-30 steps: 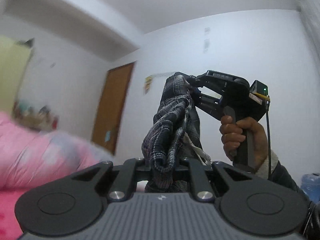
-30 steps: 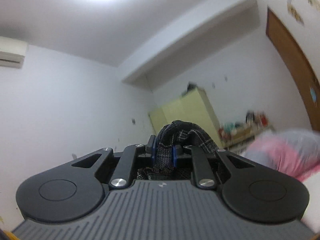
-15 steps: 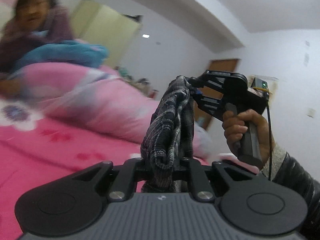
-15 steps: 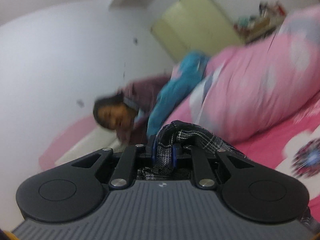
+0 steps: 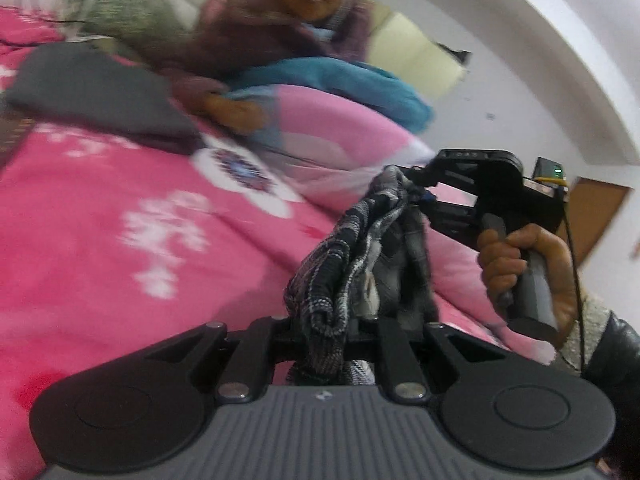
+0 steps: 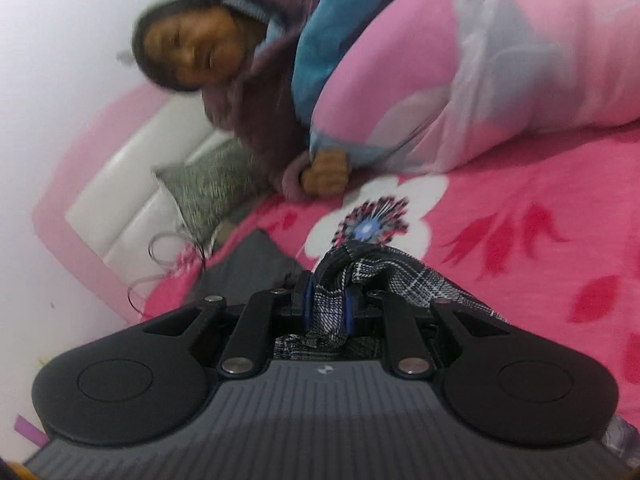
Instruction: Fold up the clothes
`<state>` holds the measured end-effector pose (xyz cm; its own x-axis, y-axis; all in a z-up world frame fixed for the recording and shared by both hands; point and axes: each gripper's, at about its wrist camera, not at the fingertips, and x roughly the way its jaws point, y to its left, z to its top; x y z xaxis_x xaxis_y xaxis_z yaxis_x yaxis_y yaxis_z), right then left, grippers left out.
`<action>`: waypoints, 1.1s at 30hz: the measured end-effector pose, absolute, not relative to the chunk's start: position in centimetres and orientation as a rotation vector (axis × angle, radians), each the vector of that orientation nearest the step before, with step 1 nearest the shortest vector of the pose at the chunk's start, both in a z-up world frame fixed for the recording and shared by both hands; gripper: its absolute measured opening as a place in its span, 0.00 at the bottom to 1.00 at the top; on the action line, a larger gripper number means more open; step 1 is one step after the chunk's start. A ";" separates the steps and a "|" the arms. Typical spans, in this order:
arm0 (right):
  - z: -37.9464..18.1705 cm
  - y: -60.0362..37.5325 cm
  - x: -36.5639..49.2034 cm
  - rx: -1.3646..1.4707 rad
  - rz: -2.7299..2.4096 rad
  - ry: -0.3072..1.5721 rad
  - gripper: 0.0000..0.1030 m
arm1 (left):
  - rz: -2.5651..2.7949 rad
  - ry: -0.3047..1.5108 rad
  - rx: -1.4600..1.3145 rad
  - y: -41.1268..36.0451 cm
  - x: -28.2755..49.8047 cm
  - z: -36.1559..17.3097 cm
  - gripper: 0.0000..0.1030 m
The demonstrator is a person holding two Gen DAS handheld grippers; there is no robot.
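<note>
A dark plaid garment [image 5: 352, 264] hangs bunched between both grippers above the pink floral bedspread [image 5: 100, 248]. My left gripper [image 5: 326, 332] is shut on one bunched end of it, the cloth spilling over the fingers. In the left wrist view the right gripper [image 5: 416, 190] is to the right, held by a hand [image 5: 520, 264], shut on the garment's other end. The right wrist view shows the plaid garment [image 6: 384, 276] pinched between that gripper's [image 6: 327, 312] blue pads [image 6: 307, 308], with cloth trailing off to the right.
A person [image 6: 224, 64] leans on the bed beside a pink quilt [image 6: 500, 80] and blue cloth [image 5: 340, 84]. A folded grey garment [image 5: 92, 96] and a grey pillow [image 6: 212, 184] lie near the white headboard [image 6: 132, 196]. A brown door [image 5: 600, 220] is far right.
Both grippers have swung down from facing the walls and ceiling toward the bed, carrying the plaid garment with them. The person and the bedspread came into view.
</note>
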<state>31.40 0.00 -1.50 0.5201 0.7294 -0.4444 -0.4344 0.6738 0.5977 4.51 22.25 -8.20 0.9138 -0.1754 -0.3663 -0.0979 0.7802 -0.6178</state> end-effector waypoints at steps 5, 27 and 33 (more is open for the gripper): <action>-3.2 6.1 33.4 0.371 0.785 0.782 0.13 | 0.069 0.470 -0.678 24.1 4.9 -9.5 0.13; -7.3 8.0 37.0 0.611 0.942 0.970 0.42 | 0.164 0.540 -0.774 27.0 5.1 -12.2 0.16; -5.0 7.3 36.4 0.570 0.966 0.938 0.44 | 0.172 0.540 -0.753 26.7 5.1 -12.2 0.16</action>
